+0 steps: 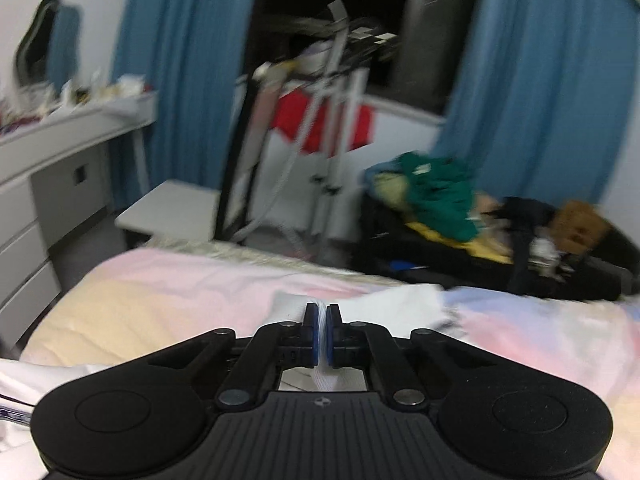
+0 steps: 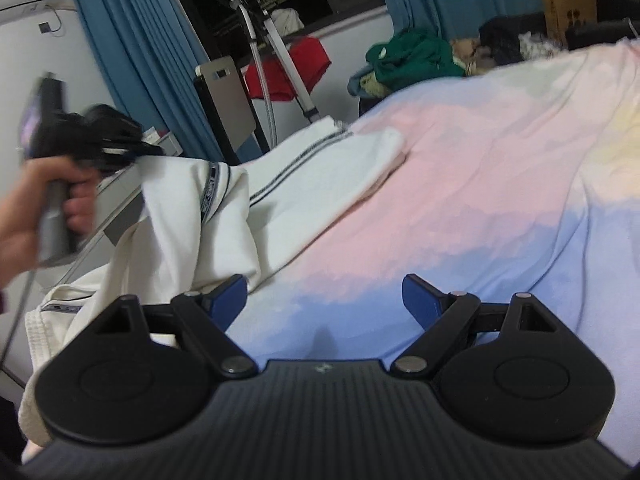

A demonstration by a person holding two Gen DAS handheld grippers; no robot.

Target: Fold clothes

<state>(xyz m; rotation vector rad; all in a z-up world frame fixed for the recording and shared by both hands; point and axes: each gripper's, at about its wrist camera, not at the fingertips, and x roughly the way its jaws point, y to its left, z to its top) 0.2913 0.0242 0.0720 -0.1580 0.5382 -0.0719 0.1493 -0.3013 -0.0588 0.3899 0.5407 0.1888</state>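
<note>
A white garment point(image 2: 280, 184) with dark striped trim lies along the left side of a bed covered in a pastel pink, blue and yellow sheet point(image 2: 460, 200). My left gripper point(image 1: 323, 320) is shut on a fold of that white cloth point(image 1: 325, 380), which shows between its blue pads. In the right wrist view the left gripper point(image 2: 132, 154) is lifting the garment's edge at the far left, held by a hand point(image 2: 44, 208). My right gripper point(image 2: 323, 300) stands open low over the blue part of the sheet, nothing between its fingers, just right of the garment.
A clothes rack point(image 1: 332, 112) with a red garment point(image 2: 292, 68) stands beyond the bed, before blue curtains point(image 1: 176, 60). A pile of green and yellow clothes point(image 1: 436, 196) sits at the right. A white dresser point(image 1: 60, 148) stands at the left.
</note>
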